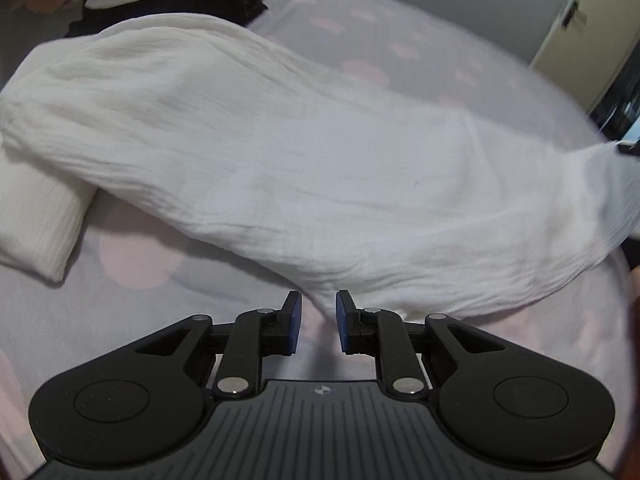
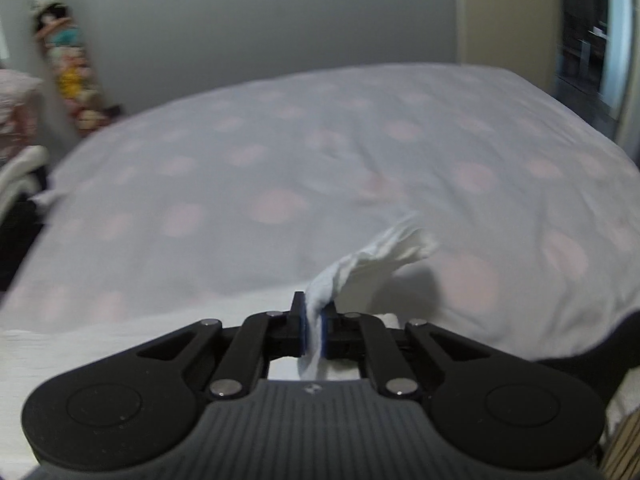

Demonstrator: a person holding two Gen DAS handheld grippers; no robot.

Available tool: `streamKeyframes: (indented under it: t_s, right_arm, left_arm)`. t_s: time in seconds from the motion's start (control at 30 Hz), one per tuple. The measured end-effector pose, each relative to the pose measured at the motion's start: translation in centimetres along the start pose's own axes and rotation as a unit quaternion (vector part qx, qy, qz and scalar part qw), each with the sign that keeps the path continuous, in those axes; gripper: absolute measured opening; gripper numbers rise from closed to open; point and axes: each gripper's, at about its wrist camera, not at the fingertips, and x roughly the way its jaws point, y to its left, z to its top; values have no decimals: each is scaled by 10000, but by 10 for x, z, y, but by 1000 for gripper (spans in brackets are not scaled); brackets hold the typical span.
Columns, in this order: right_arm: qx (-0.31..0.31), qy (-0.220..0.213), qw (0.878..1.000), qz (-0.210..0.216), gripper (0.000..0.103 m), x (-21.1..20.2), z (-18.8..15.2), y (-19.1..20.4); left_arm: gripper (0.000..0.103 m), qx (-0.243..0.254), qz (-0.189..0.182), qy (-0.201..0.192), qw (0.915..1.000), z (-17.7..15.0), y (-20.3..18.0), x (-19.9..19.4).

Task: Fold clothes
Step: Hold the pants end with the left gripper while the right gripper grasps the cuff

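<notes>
Presently the right claw (image 2: 314, 330) is clamped on a bunched edge of the white garment (image 1: 280, 168), which drapes across the dotted bed (image 1: 132, 312). Left claw (image 1: 318, 322) stands narrowly parted, holding nothing, just beside the cloth's near edge.

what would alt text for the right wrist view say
The right gripper is shut on a bunched corner of white cloth, which fans out past its fingertips. Beyond it lies a bed sheet with pale pink dots, then a grey wall.
</notes>
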Motion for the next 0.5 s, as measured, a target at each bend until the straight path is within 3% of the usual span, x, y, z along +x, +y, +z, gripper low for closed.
streamKeyframes:
  t_s: [0.07,0.2,0.37,0.5]
  right_arm:
    - [-185,-53,9995,249,8,-11,3,34]
    - [-478,0,9957,794,8,-22,-11,100]
    - [-723,312,9879,1334,8,-8,-54,174]
    - [-715,854,9815,1554,8,20,-102,206]
  left_arm:
    - [20,-150,-268,-146,9994,0,3,-11]
    - [20,-192,-451,-399,9980,-3,6,-29]
    - [20,-304,-444,-342,9980,-10,15,-30]
    - [20,-263,-461,-328,9981,-12,15,-31]
